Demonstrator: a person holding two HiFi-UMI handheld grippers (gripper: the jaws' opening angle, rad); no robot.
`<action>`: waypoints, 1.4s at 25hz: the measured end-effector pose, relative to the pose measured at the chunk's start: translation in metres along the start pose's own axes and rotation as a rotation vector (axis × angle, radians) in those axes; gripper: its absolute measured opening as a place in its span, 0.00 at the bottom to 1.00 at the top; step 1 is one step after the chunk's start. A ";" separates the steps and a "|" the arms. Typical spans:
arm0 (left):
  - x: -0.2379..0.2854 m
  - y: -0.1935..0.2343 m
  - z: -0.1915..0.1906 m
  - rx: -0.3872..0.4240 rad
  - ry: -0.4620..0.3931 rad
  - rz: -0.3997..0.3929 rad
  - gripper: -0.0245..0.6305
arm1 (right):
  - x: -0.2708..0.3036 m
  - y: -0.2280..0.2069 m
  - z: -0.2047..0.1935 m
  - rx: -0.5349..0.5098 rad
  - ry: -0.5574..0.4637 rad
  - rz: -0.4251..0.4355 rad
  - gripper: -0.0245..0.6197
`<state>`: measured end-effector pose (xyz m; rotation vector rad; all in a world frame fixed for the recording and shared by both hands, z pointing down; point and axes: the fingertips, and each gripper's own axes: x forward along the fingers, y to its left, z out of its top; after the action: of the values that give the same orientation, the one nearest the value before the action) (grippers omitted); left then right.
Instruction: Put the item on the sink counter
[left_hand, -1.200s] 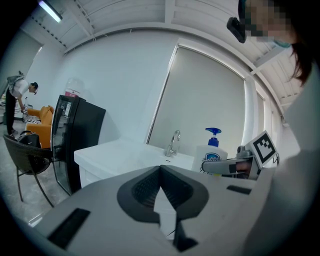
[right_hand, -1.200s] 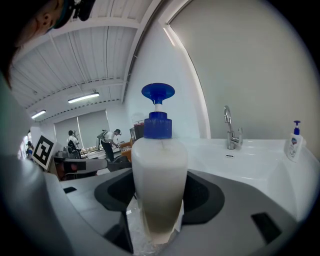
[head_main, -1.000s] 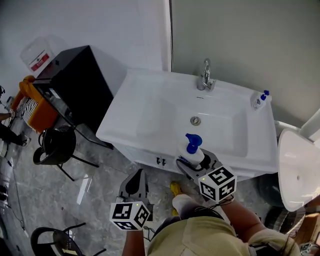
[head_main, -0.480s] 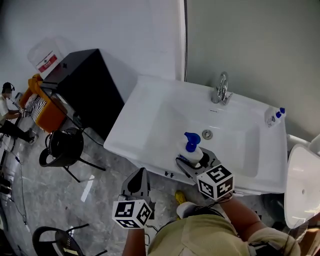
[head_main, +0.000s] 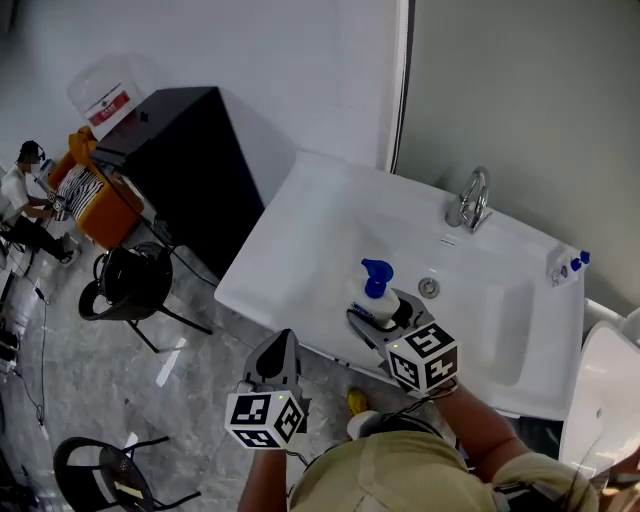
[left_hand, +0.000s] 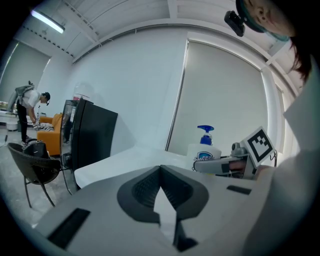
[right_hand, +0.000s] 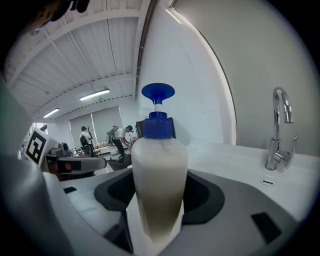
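Fingers (head_main: 362, 327) of the right gripper (head_main: 385, 318) are clamped on the lower body of a white plastic soap bottle with a blue pump (head_main: 375, 297). In the head view the bottle stands upright over the front edge of the white sink worktop (head_main: 300, 205), just in front of the basin. Whether its base touches the surface cannot be told. A chrome tap (head_main: 470, 200) stands at the back of the basin, and a small white bottle with blue caps (head_main: 565, 267) sits at the far right corner. The left gripper (head_main: 278, 346) hangs over the grey floor, near the sink's front, with its fingers pressed together and nothing in them. A black cabinet (head_main: 185, 165) stands left of the sink, with a black chair (head_main: 128, 285) in front of it.

In the left gripper view the left gripper (left_hand: 160, 172) has its dark finger pads meeting at the tips, empty. Beyond them the soap bottle (left_hand: 204, 150) shows upright in the right gripper (left_hand: 227, 163), above the worktop (left_hand: 120, 160).

In the right gripper view the bottle (right_hand: 159, 175) fills the centre, pinched between both fingers. The tap (right_hand: 280, 130) rises at the right.
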<state>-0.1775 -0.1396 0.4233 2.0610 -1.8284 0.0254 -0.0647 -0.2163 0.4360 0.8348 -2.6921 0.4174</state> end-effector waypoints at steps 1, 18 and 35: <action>0.003 0.004 0.001 -0.002 0.001 0.007 0.09 | 0.006 -0.002 0.002 -0.002 0.003 0.005 0.47; 0.031 0.069 0.001 -0.077 0.018 0.149 0.09 | 0.100 -0.027 0.023 -0.024 0.026 0.072 0.47; 0.042 0.106 0.007 -0.116 0.007 0.223 0.09 | 0.169 -0.057 0.037 -0.068 0.020 0.045 0.47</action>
<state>-0.2746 -0.1900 0.4561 1.7700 -1.9970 -0.0131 -0.1719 -0.3591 0.4733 0.7485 -2.6951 0.3399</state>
